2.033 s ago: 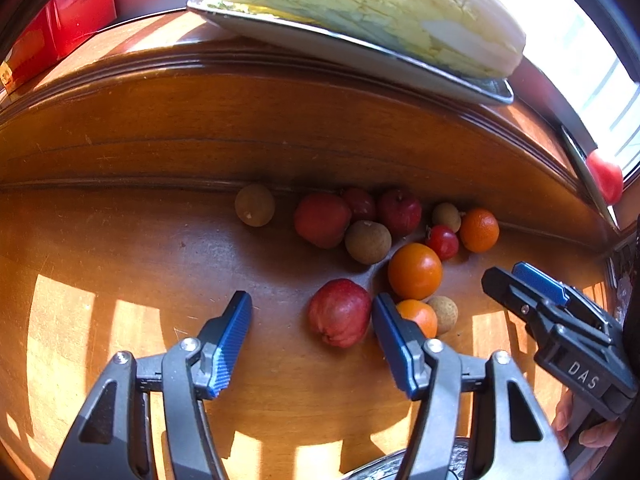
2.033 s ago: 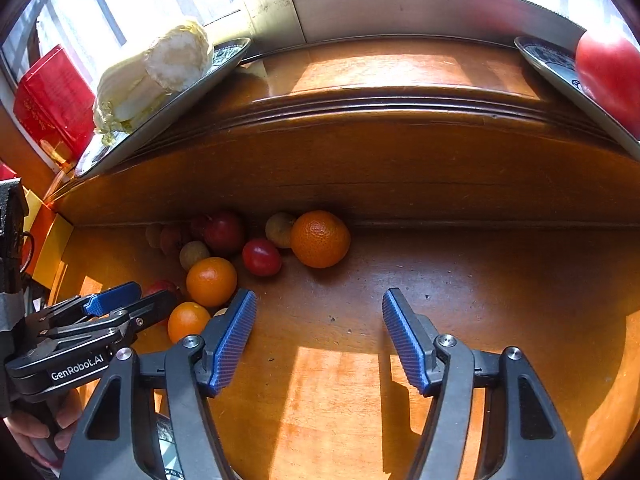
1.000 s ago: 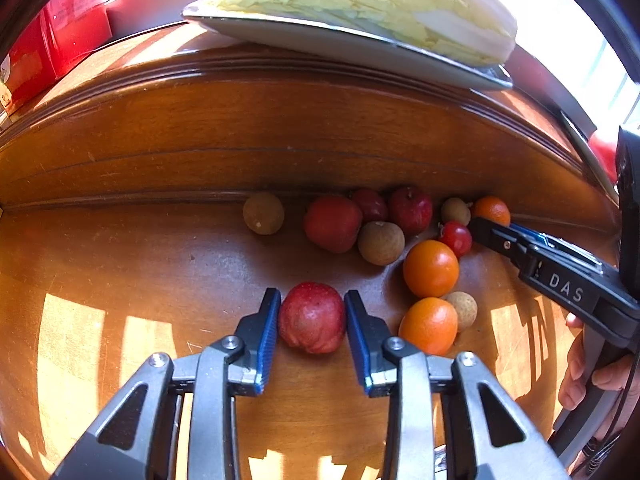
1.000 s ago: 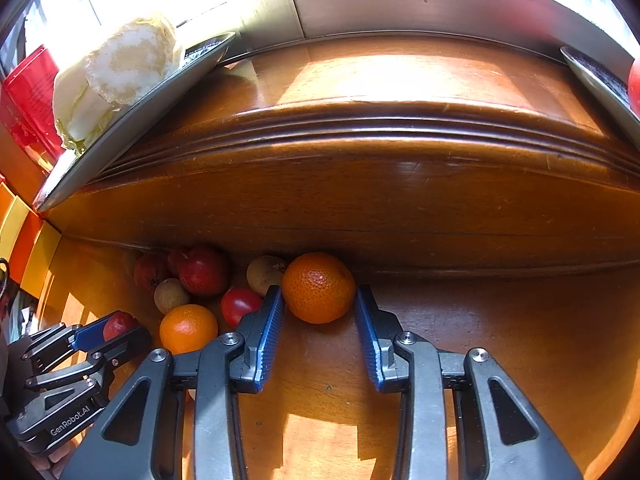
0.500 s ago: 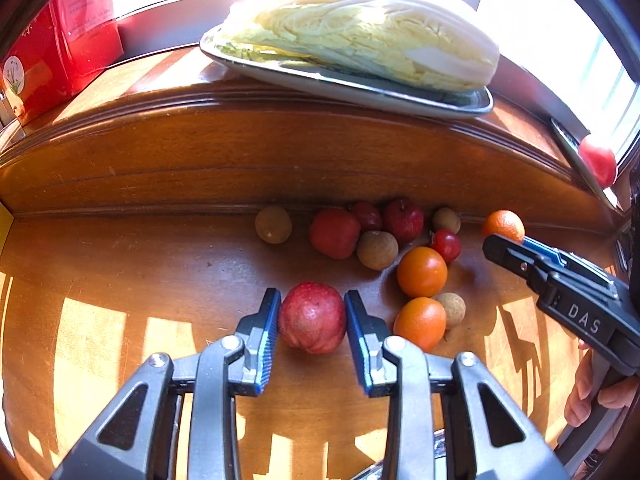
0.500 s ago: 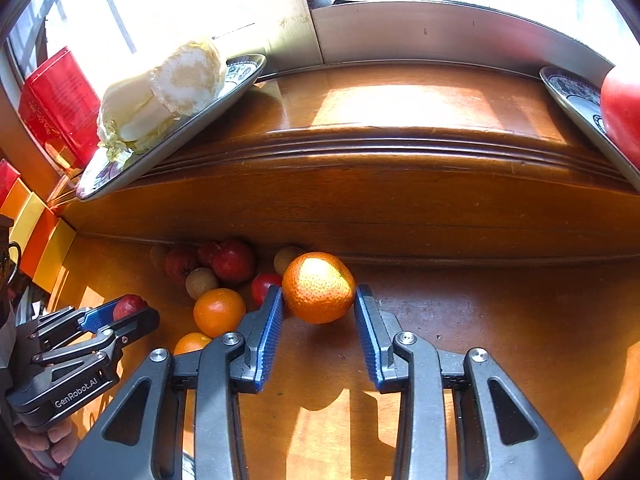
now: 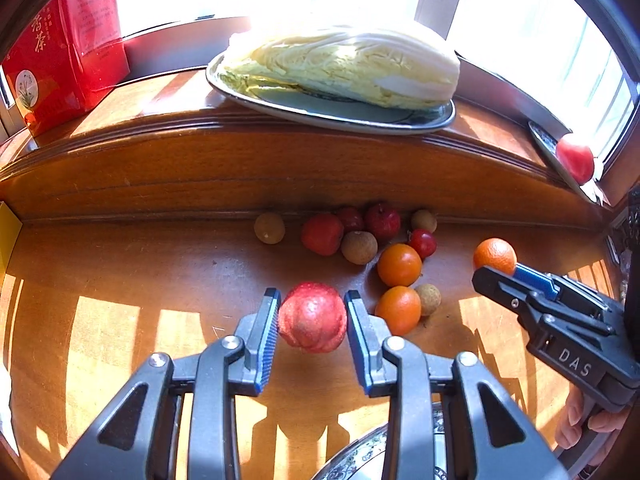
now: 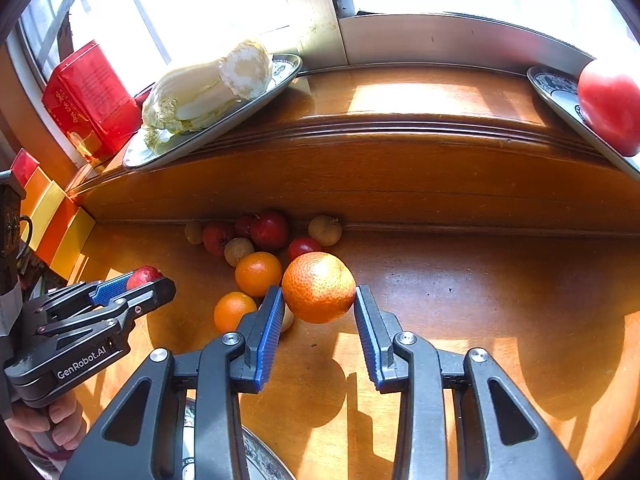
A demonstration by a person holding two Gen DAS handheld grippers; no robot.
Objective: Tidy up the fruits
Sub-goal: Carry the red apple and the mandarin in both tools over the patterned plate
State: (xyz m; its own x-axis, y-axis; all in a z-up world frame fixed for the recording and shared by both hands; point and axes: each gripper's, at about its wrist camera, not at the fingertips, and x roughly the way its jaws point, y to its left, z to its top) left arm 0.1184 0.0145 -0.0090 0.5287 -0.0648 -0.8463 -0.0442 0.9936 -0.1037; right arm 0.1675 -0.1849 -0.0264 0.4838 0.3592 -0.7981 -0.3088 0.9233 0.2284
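Wooden ledge (image 7: 280, 168) behind loose fruits (image 7: 360, 246); cabbage (image 7: 344, 66) above.

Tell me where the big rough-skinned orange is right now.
The big rough-skinned orange sits clamped in the right tongs, lifted above the brown wooden table, just right of the fruit pile by the ledge.

Sunlit wooden table (image 7: 120, 280) beneath bright windows (image 8: 200, 8)

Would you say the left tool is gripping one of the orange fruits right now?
No, the left tool is shut on a red fruit, while two oranges lie beside it on the wood.
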